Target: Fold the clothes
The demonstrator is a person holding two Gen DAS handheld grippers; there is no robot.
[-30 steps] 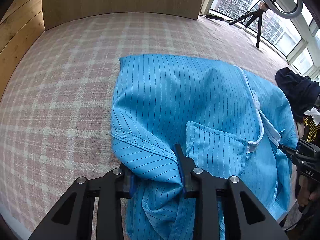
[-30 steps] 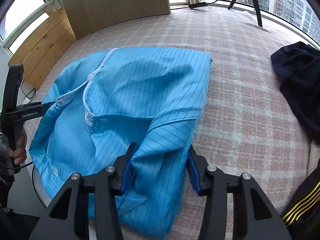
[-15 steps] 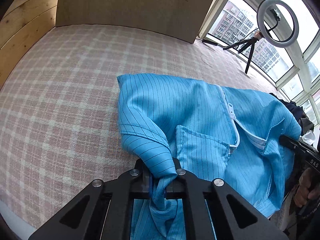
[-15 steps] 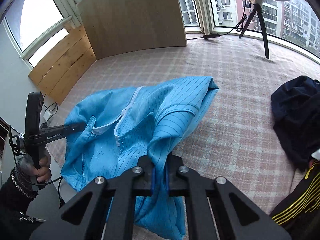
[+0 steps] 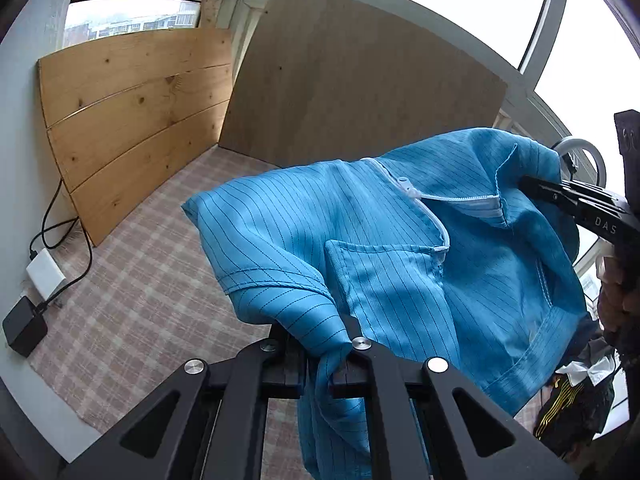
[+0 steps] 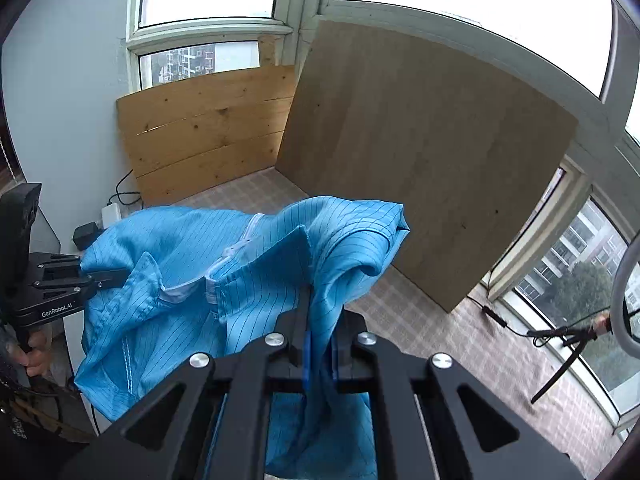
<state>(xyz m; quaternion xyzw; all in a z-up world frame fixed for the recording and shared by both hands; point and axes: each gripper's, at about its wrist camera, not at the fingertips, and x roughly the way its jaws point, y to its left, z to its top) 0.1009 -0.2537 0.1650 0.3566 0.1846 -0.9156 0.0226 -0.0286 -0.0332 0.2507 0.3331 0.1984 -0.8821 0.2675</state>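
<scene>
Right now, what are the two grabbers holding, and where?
The blue jacket: left gripper and right gripper each pinch a bunch of fabric at opposite sides.

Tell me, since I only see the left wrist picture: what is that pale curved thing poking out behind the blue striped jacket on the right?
Observer: In the right wrist view it is a white ring light, standing by the window with a black tripod beside it.

Operator: Does the other tool really hold the cloth?

Observer: Yes. The right gripper is shut on the blue pinstriped zip jacket, a fold pinched between its fingers.

Operator: And mine, seen from over there?

Observer: The left gripper bites the jacket's collar edge, with a hand around its handle.

Operator: Anything under the jacket?

Observer: Only the pink checked bed cover; the jacket hangs above it.
</scene>
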